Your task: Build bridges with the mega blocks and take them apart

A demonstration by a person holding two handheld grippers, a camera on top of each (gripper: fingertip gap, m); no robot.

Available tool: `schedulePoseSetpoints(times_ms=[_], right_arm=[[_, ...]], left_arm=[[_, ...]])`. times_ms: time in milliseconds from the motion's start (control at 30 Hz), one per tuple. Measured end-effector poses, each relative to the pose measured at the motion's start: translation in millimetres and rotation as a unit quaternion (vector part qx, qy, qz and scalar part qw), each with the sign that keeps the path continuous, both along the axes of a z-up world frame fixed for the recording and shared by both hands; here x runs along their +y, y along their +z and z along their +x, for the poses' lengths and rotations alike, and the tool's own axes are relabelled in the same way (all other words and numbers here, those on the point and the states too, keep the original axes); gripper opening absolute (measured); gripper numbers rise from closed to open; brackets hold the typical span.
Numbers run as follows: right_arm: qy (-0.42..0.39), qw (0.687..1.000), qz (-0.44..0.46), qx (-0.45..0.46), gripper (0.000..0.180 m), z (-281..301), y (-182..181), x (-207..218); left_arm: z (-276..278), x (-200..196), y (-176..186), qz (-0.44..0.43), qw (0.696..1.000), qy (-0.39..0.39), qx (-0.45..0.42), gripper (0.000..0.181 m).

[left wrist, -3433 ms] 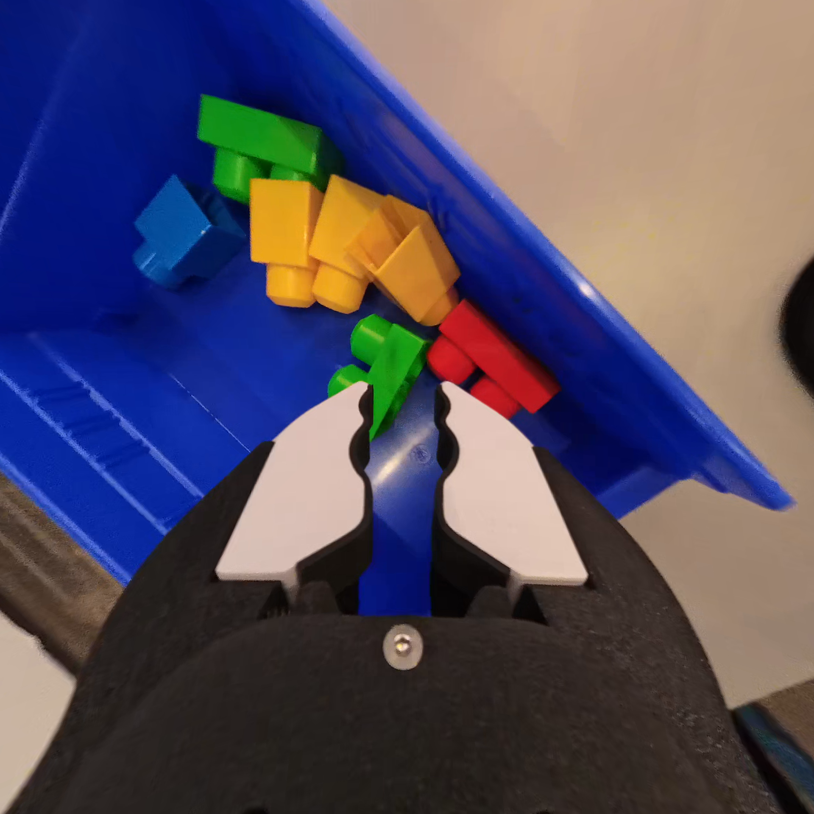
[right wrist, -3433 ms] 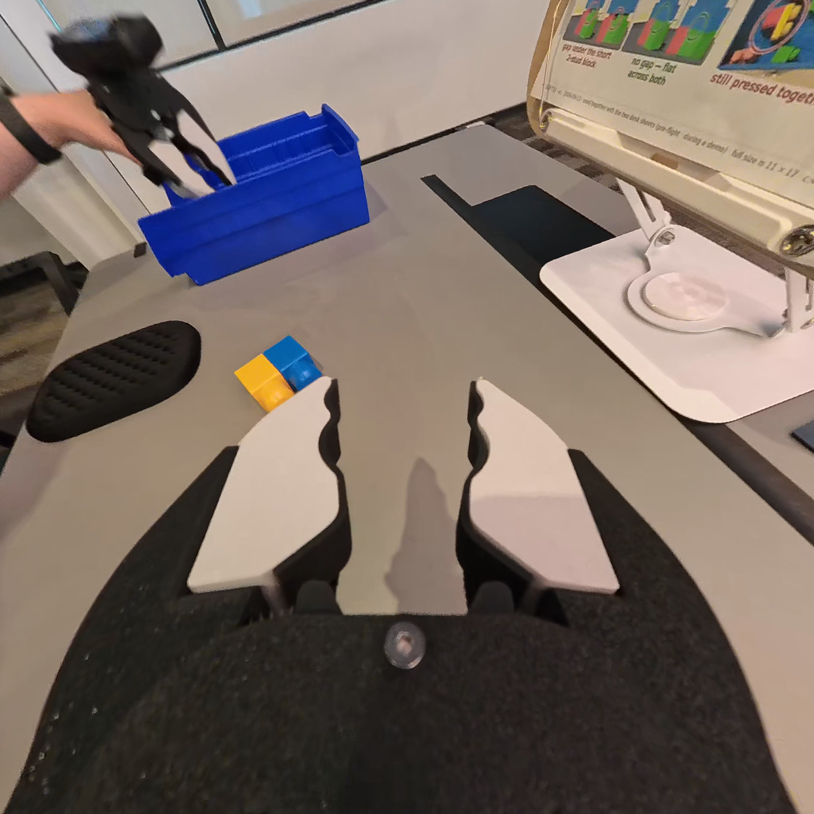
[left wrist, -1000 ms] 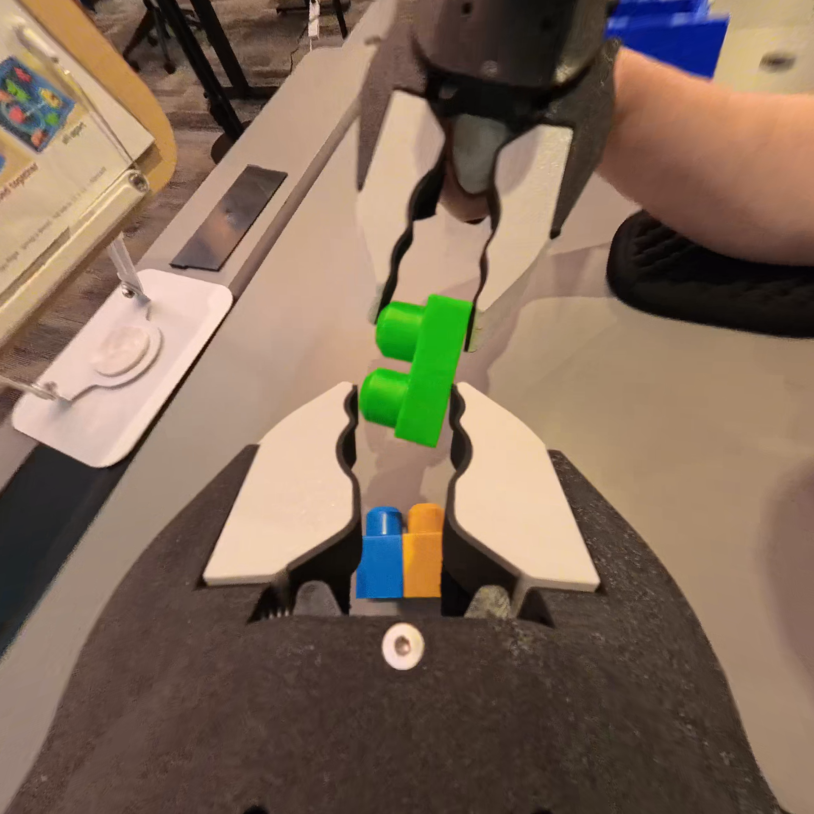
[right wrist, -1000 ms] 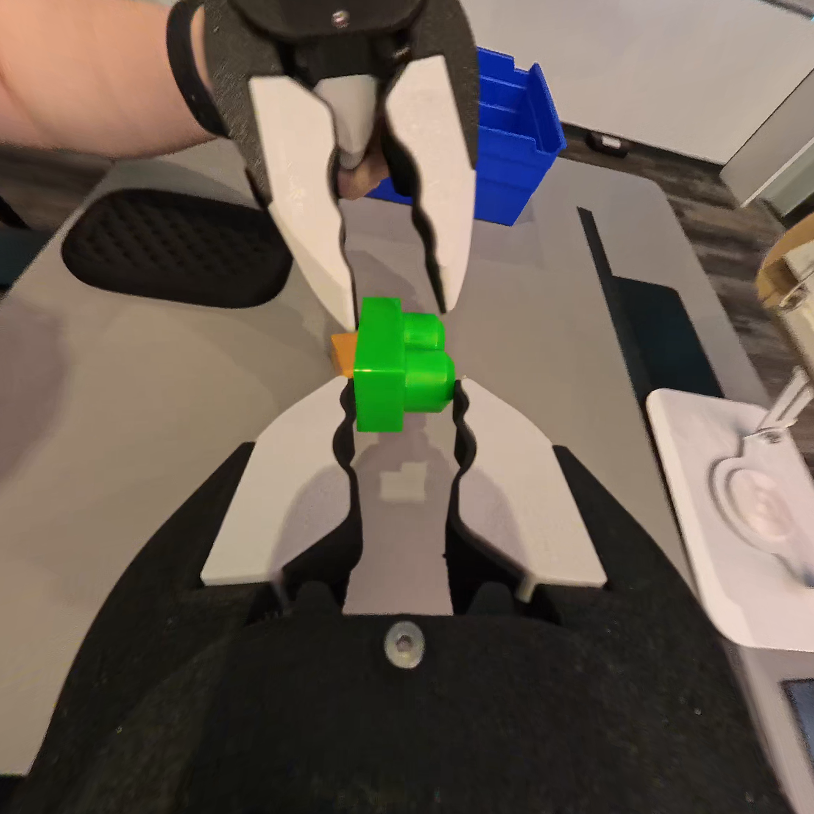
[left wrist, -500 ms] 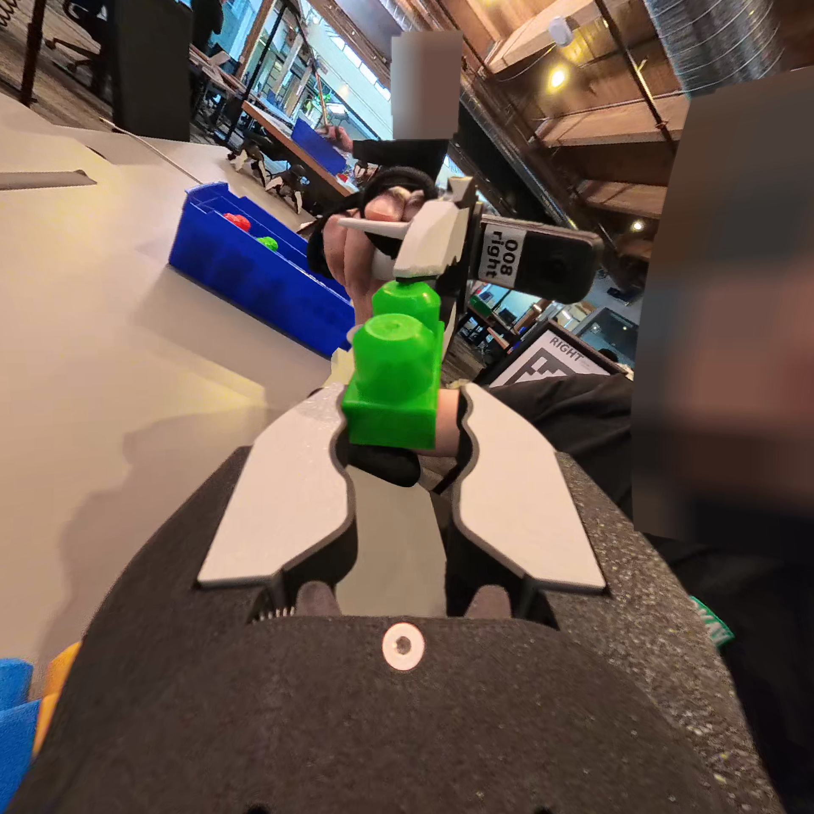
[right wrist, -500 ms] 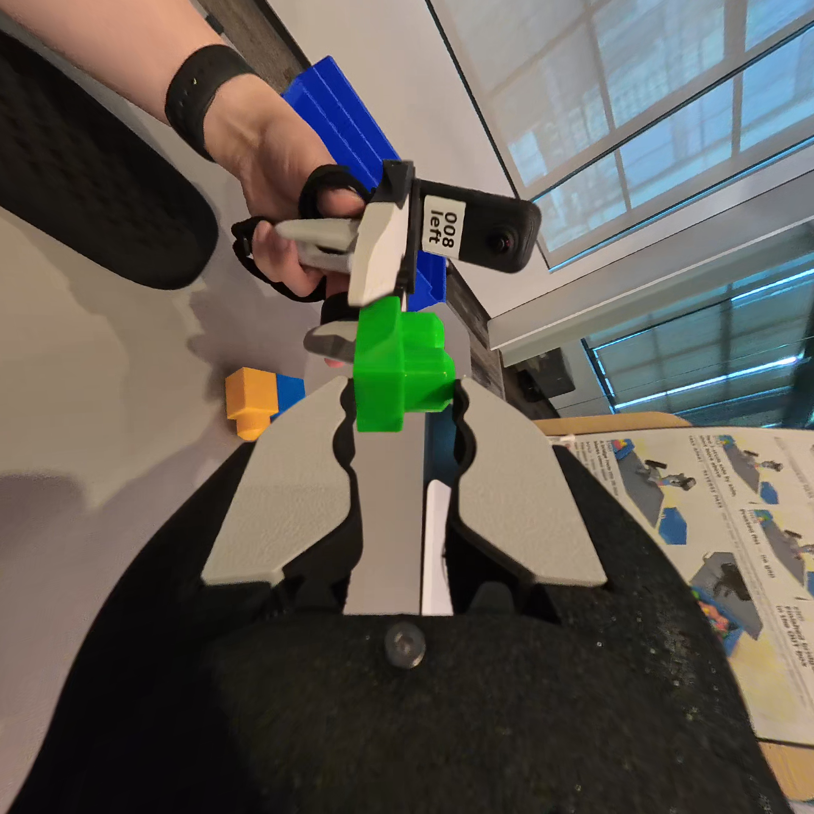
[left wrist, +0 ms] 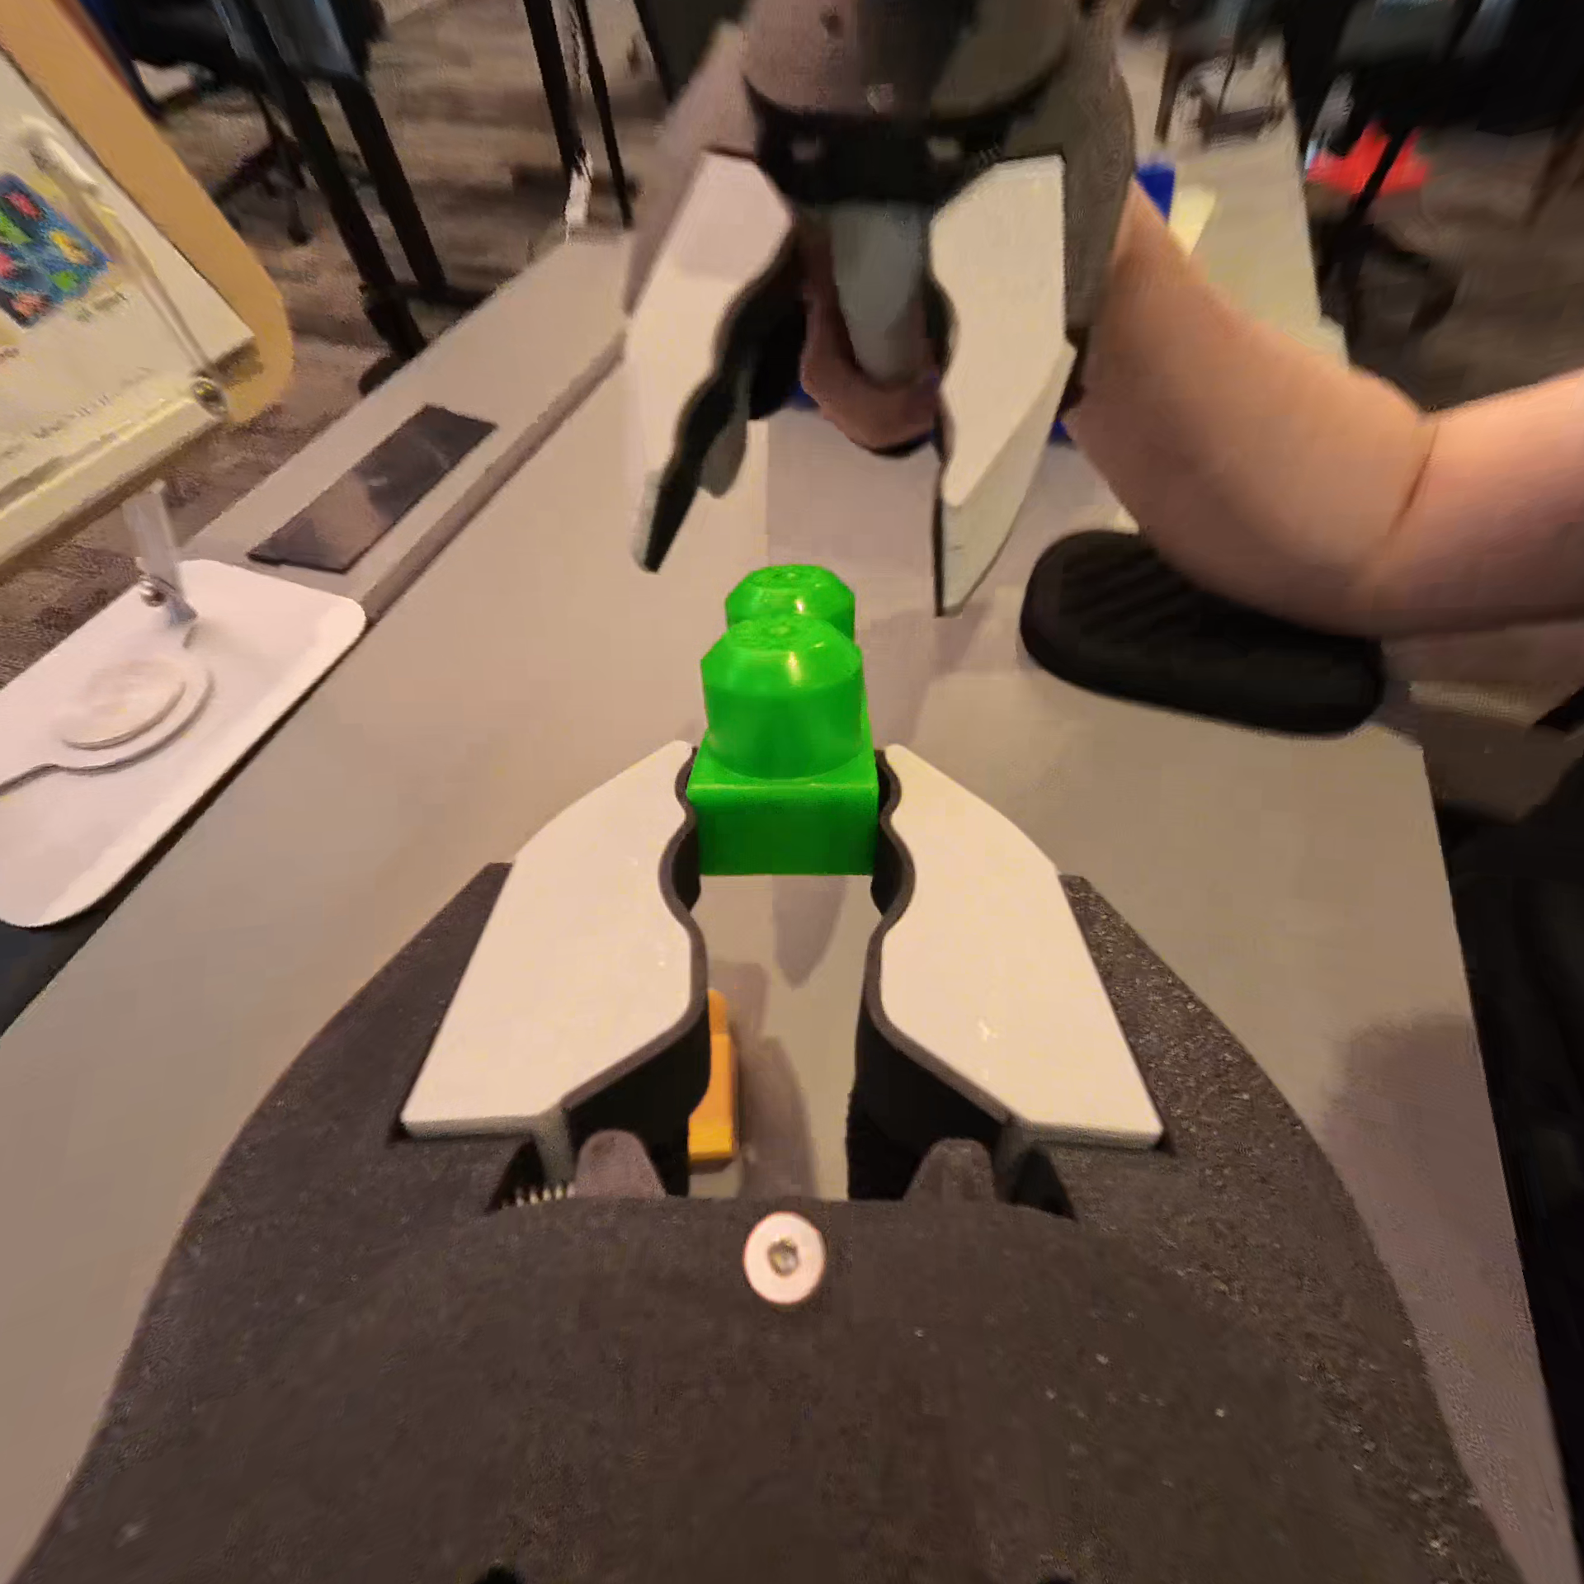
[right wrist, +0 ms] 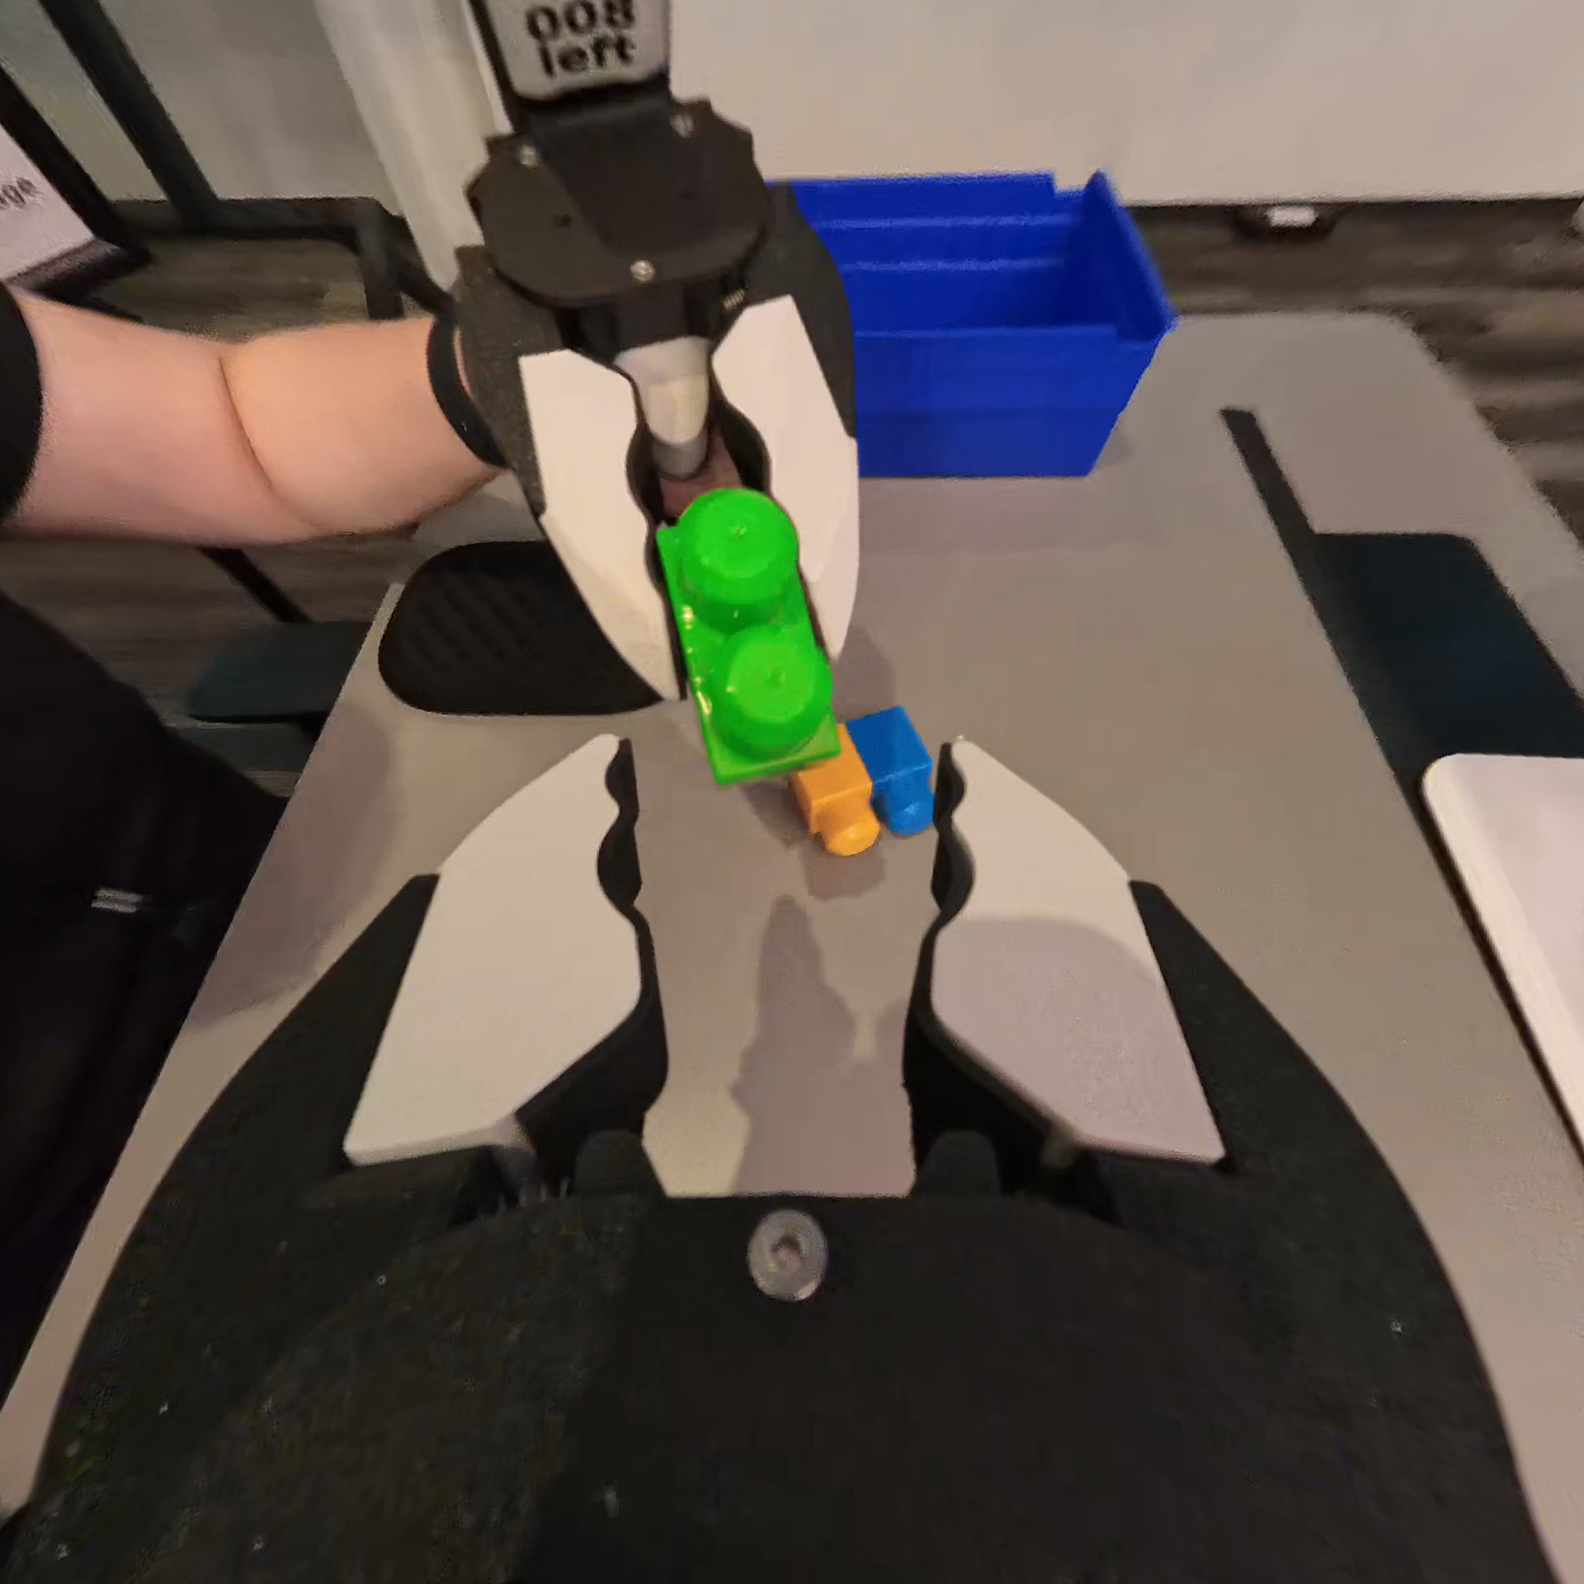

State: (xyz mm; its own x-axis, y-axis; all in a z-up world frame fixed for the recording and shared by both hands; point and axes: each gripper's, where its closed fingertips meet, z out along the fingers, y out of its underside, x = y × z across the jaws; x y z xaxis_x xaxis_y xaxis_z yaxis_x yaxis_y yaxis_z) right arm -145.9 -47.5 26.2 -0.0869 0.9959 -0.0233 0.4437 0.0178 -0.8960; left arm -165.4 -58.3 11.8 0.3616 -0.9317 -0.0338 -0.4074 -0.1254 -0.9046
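Two grippers face each other over the grey bench [right wrist: 1114, 651]: the left gripper [left wrist: 782, 771] has its jaws clenched on a green block [left wrist: 784, 754] with two studs pointing up, held above the bench, while the right gripper [right wrist: 784, 771] hangs with its jaws released and nothing between them. In the right wrist view the green block [right wrist: 754, 639] sits between the white fingers [right wrist: 600, 531] of the left gripper [right wrist: 754, 660], just above and to the left of a yellow block [right wrist: 836, 793] and a blue block [right wrist: 896, 767]; these two lie on their sides on the bench, touching, studs toward the camera. In the left wrist view only a sliver of the yellow block [left wrist: 716, 1089] shows low between the jaws, and the right gripper [left wrist: 797, 574] is blurred just beyond the green block. A blue bin [right wrist: 986, 343] stands at the far edge of the bench, a black pad [right wrist: 506, 634] lies to its left, and a white stand base [left wrist: 129, 729] rests at the left of the left wrist view
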Motion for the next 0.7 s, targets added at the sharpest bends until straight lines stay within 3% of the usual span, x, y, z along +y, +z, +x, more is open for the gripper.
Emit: schedulePoseSetpoints(times_ms=[200, 333, 433, 700], right_arm=[[0.04, 0.994, 0.062, -0.082, 0.056, -2, -29, -14], [0.056, 0.991, 0.048, -0.113, 0.05, -1, -41, -19], [0.07, 0.989, 0.042, -0.125, 0.036, 1, -45, -22], [0.059, 0.99, 0.045, -0.12, 0.036, 3, -44, -14]], left_arm=[[16, -12, -22, -0.016, 0.998, -0.034, 0.054, 0.037], [25, -14, -20, -0.016, 0.998, -0.046, 0.045, 0.037], [26, -11, -20, -0.002, 0.998, -0.04, 0.051, 0.037], [15, -5, -21, 0.02, 0.997, -0.014, 0.067, 0.037]])
